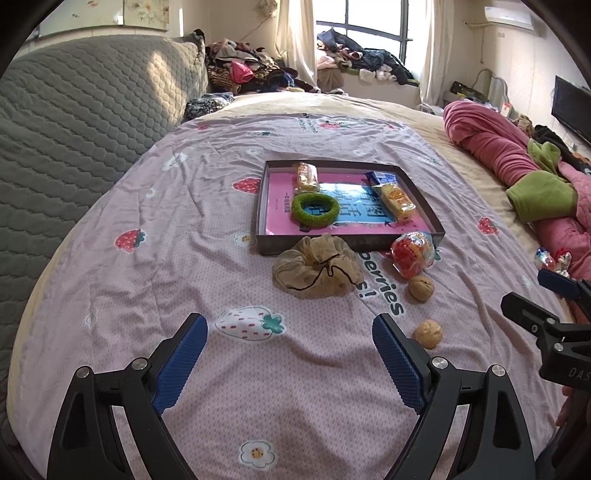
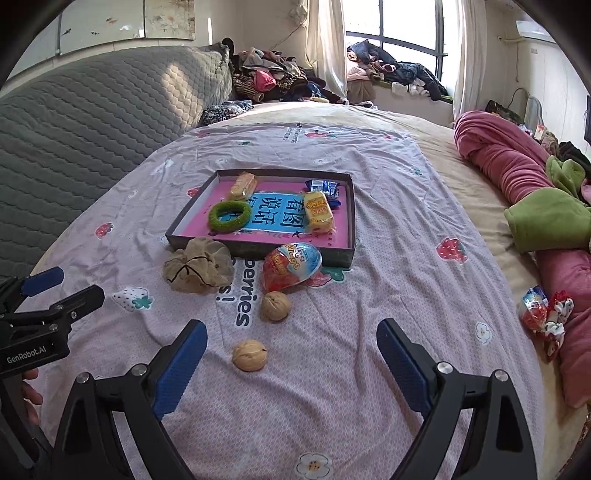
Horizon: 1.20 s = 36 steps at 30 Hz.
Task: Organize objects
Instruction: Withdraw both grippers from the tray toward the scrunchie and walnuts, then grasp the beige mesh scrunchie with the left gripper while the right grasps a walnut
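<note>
On the bed's pink strawberry sheet (image 1: 229, 280), the tray (image 1: 347, 242) sits mid-frame. Left gripper (image 1: 290, 363) and right gripper (image 2: 291, 369) are wide and empty. Next, I think, grab the near walnut (image 2: 249, 355), low in the right view.

We see bright daylight entering through the far window (image 1: 364, 26), which glares white, and a sunlit patch on the grey headboard (image 1: 162, 70) at left. Both views stay sharp, bending strongly towards dark rounded corners.

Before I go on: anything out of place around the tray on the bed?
Yes. The beige scrunchie, egg-shaped snack pack and two walnuts lie on the bedspread outside the tray. More wrapped items sit far right by the pink blanket.
</note>
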Each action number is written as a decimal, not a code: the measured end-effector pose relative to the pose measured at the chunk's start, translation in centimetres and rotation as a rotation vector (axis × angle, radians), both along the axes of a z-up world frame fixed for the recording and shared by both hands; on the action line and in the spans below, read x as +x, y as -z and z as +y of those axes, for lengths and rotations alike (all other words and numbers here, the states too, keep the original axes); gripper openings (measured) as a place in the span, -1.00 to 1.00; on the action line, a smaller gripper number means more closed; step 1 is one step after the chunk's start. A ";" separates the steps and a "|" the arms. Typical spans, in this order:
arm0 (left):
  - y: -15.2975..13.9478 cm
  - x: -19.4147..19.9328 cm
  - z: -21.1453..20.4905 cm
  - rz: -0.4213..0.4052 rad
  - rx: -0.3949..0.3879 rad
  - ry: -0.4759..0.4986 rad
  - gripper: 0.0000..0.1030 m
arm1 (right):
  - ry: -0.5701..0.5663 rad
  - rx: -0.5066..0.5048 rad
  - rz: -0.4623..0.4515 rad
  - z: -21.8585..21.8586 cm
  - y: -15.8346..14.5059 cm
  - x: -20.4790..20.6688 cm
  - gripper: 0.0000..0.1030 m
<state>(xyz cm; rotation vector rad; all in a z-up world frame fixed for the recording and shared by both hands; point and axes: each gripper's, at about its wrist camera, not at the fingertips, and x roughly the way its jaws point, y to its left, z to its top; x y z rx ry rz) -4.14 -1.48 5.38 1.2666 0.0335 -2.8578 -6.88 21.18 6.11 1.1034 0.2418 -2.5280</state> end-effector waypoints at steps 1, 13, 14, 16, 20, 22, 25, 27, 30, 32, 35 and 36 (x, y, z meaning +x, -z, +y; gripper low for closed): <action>0.0 0.1 0.0 -0.001 -0.002 0.001 0.78 | 0.003 0.003 0.000 0.1 -0.1 0.1 0.97; 0.6 -0.4 -0.1 -0.009 -0.006 0.014 0.78 | -0.003 0.019 -0.008 -0.6 0.4 0.0 0.99; 0.7 -0.5 -0.1 -0.012 -0.004 0.012 0.78 | -0.004 0.020 -0.012 -0.7 0.5 -0.1 0.99; 1.1 -0.6 -0.2 -0.015 -0.004 0.011 0.78 | -0.004 0.020 -0.021 -0.8 0.9 -0.3 0.99; 1.6 -1.0 -0.2 -0.022 -0.008 0.009 0.78 | 0.000 0.024 -0.037 -0.9 1.7 -0.6 0.99; 1.9 -1.2 -0.1 -0.027 -0.008 0.010 0.78 | 0.002 0.029 -0.048 -0.9 2.1 -1.0 0.99; 2.2 -1.5 0.0 -0.033 -0.015 0.009 0.78 | 0.003 0.038 -0.062 -1.0 2.7 -1.5 0.99; 2.6 -1.8 -0.1 -0.037 -0.012 0.008 0.78 | 0.005 0.041 -0.067 -1.1 3.1 -1.8 0.99; 3.1 -2.5 -0.1 -0.047 -0.016 0.003 0.78 | 0.007 0.043 -0.078 -1.2 3.7 -2.3 0.99; 3.5 -3.0 -0.2 -0.054 -0.016 0.001 0.78 | 0.007 0.041 -0.085 -1.2 4.0 -2.7 0.99; 3.9 -3.7 -0.4 -0.058 -0.011 -0.004 0.78 | 0.009 0.039 -0.092 -1.3 4.4 -3.3 0.99; 4.1 -3.9 -0.5 -0.061 -0.012 -0.005 0.78 | 0.009 0.040 -0.095 -1.3 4.6 -3.5 0.99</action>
